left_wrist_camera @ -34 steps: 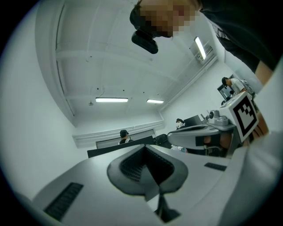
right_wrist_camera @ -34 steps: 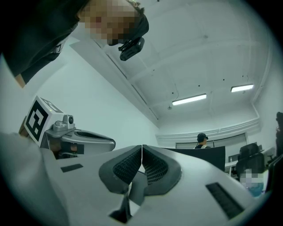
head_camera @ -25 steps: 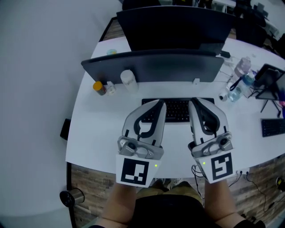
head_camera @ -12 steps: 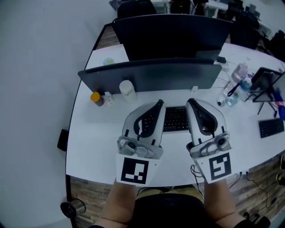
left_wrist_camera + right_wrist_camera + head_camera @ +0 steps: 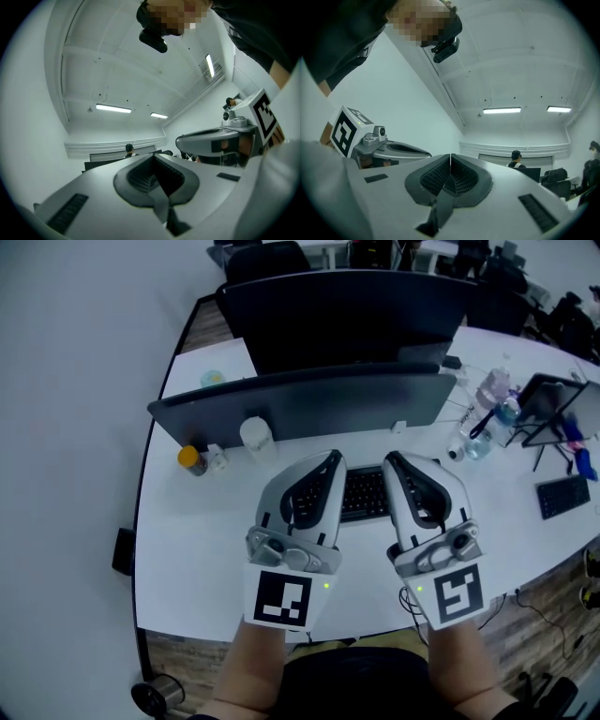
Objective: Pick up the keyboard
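Over the keyboard (image 5: 366,494), my left gripper (image 5: 331,459) had its jaws pressed together on nothing. My right gripper (image 5: 391,461) was the same, closed and empty. Both sat side by side, tips pointing away from me, each hiding one end of the keyboard from above. The keyboard lay flat on the white table (image 5: 187,540). Just beyond the keyboard stood a dark screen (image 5: 309,399), and a white jar (image 5: 256,437) sat off past the keyboard's left end.
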### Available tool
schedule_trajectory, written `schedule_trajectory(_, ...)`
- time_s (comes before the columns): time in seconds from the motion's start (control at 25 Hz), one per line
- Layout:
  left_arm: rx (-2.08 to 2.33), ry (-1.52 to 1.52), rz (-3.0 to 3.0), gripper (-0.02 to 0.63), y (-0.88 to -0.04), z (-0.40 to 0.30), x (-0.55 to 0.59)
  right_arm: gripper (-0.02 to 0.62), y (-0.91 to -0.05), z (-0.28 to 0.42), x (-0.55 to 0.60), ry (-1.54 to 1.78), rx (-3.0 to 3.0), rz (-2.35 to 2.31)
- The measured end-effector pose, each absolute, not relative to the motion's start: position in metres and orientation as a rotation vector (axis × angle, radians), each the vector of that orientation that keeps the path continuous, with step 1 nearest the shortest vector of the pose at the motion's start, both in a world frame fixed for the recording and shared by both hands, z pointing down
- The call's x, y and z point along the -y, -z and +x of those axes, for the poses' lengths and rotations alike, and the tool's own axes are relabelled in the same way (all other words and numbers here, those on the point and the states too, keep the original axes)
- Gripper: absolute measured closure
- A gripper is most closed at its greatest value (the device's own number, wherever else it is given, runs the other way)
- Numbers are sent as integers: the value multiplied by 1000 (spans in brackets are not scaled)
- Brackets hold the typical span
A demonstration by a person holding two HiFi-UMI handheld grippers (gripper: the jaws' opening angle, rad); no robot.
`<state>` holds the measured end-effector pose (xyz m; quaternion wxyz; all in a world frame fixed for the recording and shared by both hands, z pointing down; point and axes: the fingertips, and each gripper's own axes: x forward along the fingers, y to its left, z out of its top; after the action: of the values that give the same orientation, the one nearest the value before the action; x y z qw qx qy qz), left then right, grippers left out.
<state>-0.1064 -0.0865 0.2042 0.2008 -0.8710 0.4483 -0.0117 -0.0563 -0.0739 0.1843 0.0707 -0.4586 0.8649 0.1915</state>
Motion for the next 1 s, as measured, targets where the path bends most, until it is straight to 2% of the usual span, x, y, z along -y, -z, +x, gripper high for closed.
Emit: schedule_trajectory(1.0,-1287,113,-2432,597,-219,-85,106,563,-202,-37,103,-504,-2673,-1303)
